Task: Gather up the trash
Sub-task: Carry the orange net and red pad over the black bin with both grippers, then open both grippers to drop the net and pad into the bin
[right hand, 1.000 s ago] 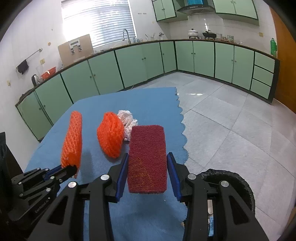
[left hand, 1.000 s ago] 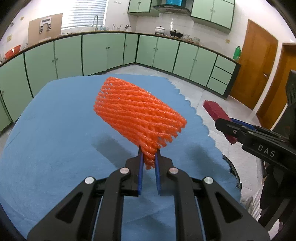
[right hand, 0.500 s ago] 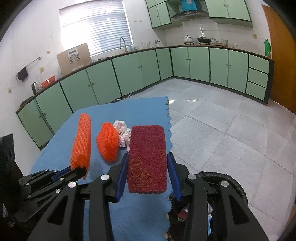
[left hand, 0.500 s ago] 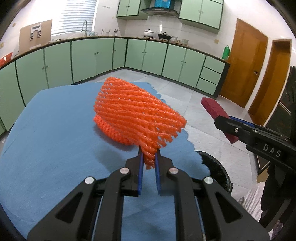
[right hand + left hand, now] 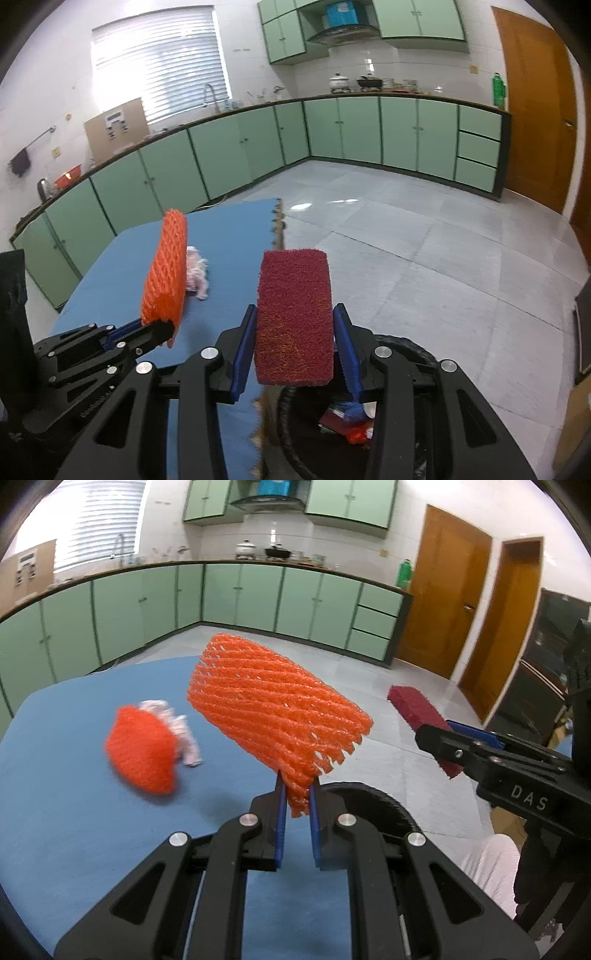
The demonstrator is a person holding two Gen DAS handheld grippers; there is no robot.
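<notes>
My left gripper (image 5: 296, 805) is shut on an orange foam net sleeve (image 5: 273, 709) and holds it in the air near the table's right edge; the sleeve also shows in the right wrist view (image 5: 166, 277). My right gripper (image 5: 295, 332) is shut on a dark red scouring pad (image 5: 293, 314), held above a black trash bin (image 5: 413, 350); the pad also shows in the left wrist view (image 5: 417, 716). A second orange net (image 5: 142, 753) and a crumpled white-pink tissue (image 5: 181, 731) lie on the blue tablecloth (image 5: 74, 812).
The bin (image 5: 373, 805) stands on the floor just past the table's scalloped right edge and holds some trash (image 5: 347, 421). Green kitchen cabinets (image 5: 332, 136) line the far walls. Wooden doors (image 5: 443, 598) are on the right.
Both grippers have moved right toward the bin with their loads. The bin rim now shows under both grippers, and the second orange net and tissue have come into the left wrist view.
</notes>
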